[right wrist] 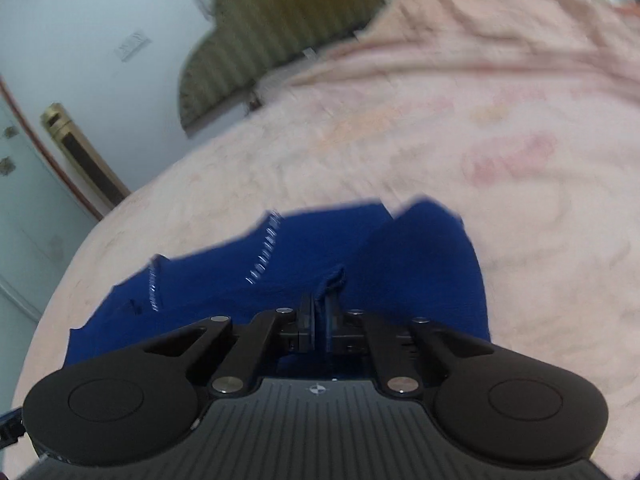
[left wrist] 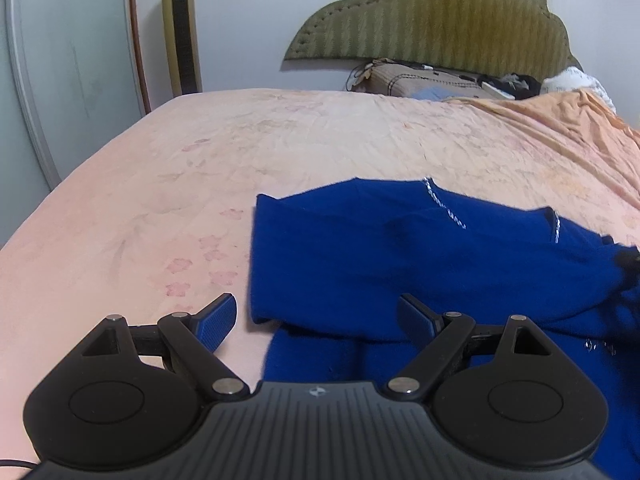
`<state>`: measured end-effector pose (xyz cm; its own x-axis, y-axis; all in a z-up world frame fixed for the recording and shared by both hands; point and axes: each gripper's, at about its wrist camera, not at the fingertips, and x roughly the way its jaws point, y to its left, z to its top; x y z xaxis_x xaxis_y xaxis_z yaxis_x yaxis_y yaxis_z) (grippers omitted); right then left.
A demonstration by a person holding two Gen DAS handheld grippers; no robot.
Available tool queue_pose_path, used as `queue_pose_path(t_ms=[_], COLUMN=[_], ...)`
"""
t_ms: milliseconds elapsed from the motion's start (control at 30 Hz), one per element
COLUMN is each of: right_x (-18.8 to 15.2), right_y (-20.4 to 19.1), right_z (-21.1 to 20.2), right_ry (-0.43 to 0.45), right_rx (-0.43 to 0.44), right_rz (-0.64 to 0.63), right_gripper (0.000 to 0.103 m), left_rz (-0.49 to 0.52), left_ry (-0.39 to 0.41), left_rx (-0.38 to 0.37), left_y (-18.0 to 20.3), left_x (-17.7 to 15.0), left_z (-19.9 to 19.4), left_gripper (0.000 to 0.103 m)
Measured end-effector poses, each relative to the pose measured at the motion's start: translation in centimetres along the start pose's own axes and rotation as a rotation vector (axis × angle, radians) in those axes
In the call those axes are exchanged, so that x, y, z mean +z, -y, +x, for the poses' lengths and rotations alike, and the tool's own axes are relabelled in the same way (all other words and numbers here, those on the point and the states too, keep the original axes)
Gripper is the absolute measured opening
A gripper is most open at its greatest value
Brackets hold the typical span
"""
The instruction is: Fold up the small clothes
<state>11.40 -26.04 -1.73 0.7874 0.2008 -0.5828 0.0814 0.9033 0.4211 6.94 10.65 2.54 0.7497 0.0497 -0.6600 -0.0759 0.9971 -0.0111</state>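
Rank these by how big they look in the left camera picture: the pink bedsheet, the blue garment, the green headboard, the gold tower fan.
1. Pink bedsheet
2. Blue garment, though it lies nearest the camera, which inflates it
3. Green headboard, farther off, so its true size against the garment is unsure
4. Gold tower fan

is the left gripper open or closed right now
Open. In the left wrist view the left gripper has its fingers spread wide apart, with nothing between them, just above the blue garment.

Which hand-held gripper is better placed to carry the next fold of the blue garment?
Right: the right hand-held gripper is shut on the blue garment; the left hand-held gripper is open, holding nothing.
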Motion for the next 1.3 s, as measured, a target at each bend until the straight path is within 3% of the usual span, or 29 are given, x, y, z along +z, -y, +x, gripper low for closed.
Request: queue_pose_path(t_ms=[133,200,300,367,467,533,667,700,767,800,833,867,1033,1067,1167,1233,1300], right_x=[1.0,1.0,0.2,-0.4,-1.4,-1.6,0.3,1.1,2.3,2.6,2.7,2.9,2.4,2.2,2.0,1.3,0.0], right_y=[-1.1,-0.9,0.3,0.6,0.1,0.3,4.1,5.1,7.0,7.8,8.2,8.3,4.8,4.3,5.2,5.5,4.4], right_z=[-3.1,-2.9,-1.6,-2.4,-3.9,-3.9,-3.1,-2.4,-0.1,0.9,1.1,0.9,-2.9,-2.9,-2.1,-3.4,-5.5], right_ry=[0.115,0.099,0.023,0.066,0.104,0.089,0.131,0.113,-0.004,-0.039,-0.04,-0.032,0.111,0.115,0.082,0.132,0.179], right_rx=[-0.069,-0.136,-0.202,-0.23,-0.19,-0.192,-0.227,-0.219,-0.101,-0.026,-0.003,-0.013,-0.152,-0.194,-0.298,-0.322,-0.264], right_rz=[-0.052,-0.075,-0.078,-0.056,-0.086,-0.1,0.078,0.124,0.201,0.255,0.278,0.27,-0.033,-0.082,-0.061,-0.017,-0.046], right_gripper=[0.006,0.007,0.017,0.018,0.032,0.032,0.037,0.039,0.046,0.043,0.025,0.01,0.009,0.01,0.033,0.031,0.034], left_rz=[-0.017,0.006,0.048,0.07,0.084,0.084,0.103,0.109,0.116,0.118,0.119,0.118,0.116,0.12,0.155,0.179,0.183], left_ry=[-0.009,-0.028,-0.062,-0.074,-0.088,-0.089,-0.082,-0.083,-0.083,-0.083,-0.082,-0.081,-0.095,-0.098,-0.089,-0.085,-0.104], left_rx=[-0.015,-0.015,-0.013,-0.016,-0.013,-0.019,-0.016,-0.016,-0.015,-0.013,-0.009,-0.006,-0.016,-0.02,-0.032,-0.021,-0.012], left_y=[-0.2,0.2,0.9,1.2,1.4,1.4,1.8,2.0,2.1,2.2,2.2,2.3,2.9,3.1,3.8,4.2,4.2], left_x=[0.0,-0.4,-1.3,-1.9,-2.3,-2.5,-2.5,-2.5,-2.5,-2.5,-2.5,-2.5,-2.1,-2.2,-2.6,-3.1,-3.4], left_z=[0.3,0.8,1.5,1.7,1.7,1.5,0.9,0.9,0.9,0.9,0.9,0.9,1.8,1.9,1.6,1.6,2.0], left_gripper=[0.088,0.088,0.088,0.088,0.088,0.088,0.088,0.088,0.088,0.088,0.088,0.088,0.088,0.088,0.088,0.088,0.088])
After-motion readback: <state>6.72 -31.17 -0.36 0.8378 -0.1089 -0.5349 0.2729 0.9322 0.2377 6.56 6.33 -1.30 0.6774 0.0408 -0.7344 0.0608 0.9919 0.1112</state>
